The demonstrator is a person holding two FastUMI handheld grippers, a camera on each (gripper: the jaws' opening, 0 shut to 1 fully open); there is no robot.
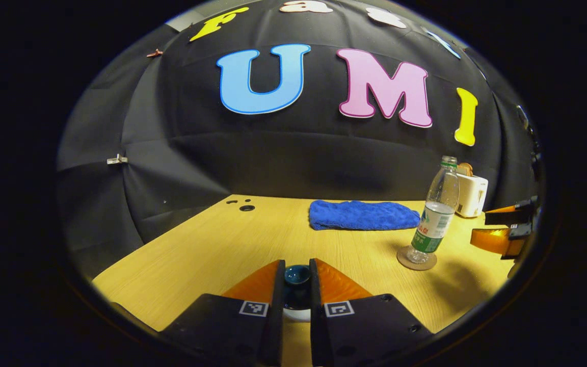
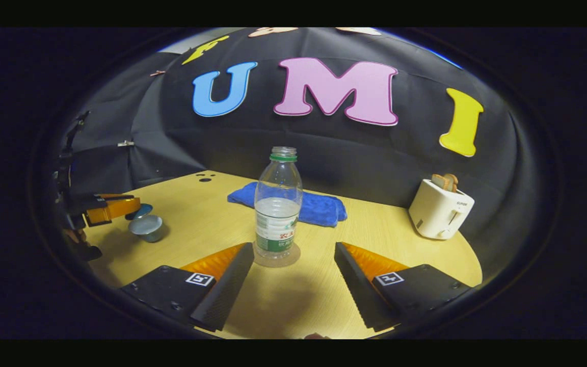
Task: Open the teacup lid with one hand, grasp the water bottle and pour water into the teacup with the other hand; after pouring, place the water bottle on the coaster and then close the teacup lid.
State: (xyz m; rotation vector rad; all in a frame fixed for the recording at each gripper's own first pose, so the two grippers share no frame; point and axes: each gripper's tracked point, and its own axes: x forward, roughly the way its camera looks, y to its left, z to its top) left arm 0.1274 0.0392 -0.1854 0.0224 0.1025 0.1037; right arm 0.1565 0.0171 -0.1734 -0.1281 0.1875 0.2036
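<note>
Nearest, left gripper (image 1: 296, 278): we log fingers clamped on teacup lid (image 1: 296, 275), dark blue, held in air; right gripper view places lid just above teacup (image 2: 147, 227), slightly offset. We judge lid kept up for re-closing.

Right gripper (image 2: 293, 270): jaws spread wide, empty, just short of water bottle (image 2: 277, 204). We read this as let go after set-down.

Bottle: upright, uncapped, part full, base on coaster (image 2: 288, 257).

Farther: blue towel (image 2: 314, 206) behind bottle; toaster (image 2: 440, 214) far right; wooden table (image 2: 416, 244).
</note>
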